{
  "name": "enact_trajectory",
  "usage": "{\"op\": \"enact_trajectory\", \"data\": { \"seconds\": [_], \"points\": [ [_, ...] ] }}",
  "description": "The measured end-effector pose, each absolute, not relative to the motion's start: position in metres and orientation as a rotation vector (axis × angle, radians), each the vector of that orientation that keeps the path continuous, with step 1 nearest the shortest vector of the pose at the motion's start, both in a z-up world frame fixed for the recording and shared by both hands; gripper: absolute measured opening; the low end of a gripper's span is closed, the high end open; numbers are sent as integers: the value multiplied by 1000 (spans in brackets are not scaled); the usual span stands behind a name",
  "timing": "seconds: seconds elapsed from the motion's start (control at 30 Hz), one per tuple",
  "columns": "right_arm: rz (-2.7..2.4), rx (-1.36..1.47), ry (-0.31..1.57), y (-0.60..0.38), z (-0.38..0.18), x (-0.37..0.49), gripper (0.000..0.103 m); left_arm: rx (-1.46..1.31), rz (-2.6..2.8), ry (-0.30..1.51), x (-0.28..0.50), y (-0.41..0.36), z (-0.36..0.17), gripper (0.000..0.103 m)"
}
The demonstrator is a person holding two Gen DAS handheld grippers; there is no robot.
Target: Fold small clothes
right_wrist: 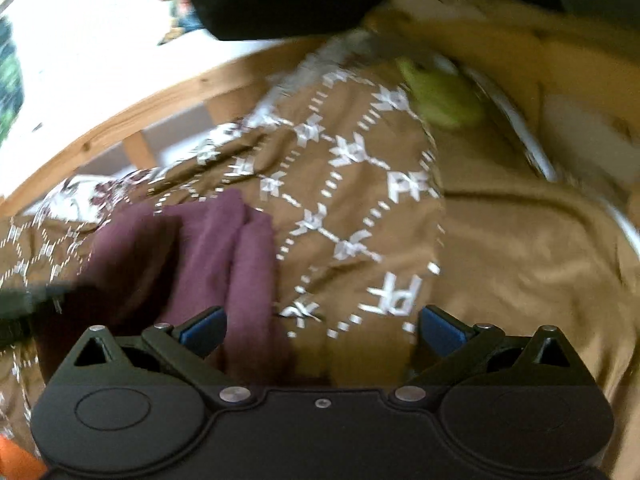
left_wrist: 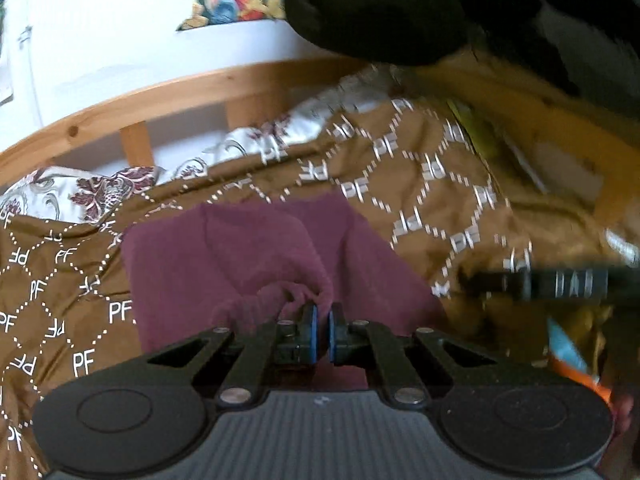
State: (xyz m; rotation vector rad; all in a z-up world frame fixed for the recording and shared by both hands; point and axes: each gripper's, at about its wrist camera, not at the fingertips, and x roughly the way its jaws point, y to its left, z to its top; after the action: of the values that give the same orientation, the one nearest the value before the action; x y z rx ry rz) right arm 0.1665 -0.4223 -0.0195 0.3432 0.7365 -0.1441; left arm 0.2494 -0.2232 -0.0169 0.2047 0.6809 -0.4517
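Two tools: left tool (left_wrist: 323,322) pinches the maroon garment (left_wrist: 248,248) on the brown bedspread (left_wrist: 420,184); right tool (right_wrist: 322,326) gapes wide.

We see soft daylight, with the white wall (left_wrist: 120,32) beyond the jaws blown out. The right wrist view smears heavily with motion; fisheye bends the wooden bed rail (left_wrist: 160,92).

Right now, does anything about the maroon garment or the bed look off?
The maroon garment lies bunched and uneven on the brown PF-patterned cover, one rumpled edge pinched in the shut left gripper. The right gripper is open and holds nothing. No damage visible.
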Motion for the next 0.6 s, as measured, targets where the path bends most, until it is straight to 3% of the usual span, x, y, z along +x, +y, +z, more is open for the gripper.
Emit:
{"op": "enact_trajectory", "data": {
  "seconds": [0.17, 0.23, 0.27, 0.3, 0.4, 0.6],
  "points": [
    [-137, 402, 714, -430, -20, 166, 102, 227, -459, 694, 237, -227, -24, 10],
    [-141, 412, 711, -431, -20, 162, 103, 191, -476, 697, 233, -221, -19, 28],
    [-143, 418, 711, -429, -20, 166, 103, 168, -495, 698, 231, -218, -16, 51],
    [-145, 423, 710, -429, -20, 165, 103, 148, -512, 692, 229, -215, -13, 68],
    [-150, 427, 708, -430, -20, 167, 102, 130, -551, 635, 212, -204, 0, 85],
    [-136, 418, 682, -426, -18, 165, 102, 156, -575, 536, 188, -180, 18, 102]
  ]
}}
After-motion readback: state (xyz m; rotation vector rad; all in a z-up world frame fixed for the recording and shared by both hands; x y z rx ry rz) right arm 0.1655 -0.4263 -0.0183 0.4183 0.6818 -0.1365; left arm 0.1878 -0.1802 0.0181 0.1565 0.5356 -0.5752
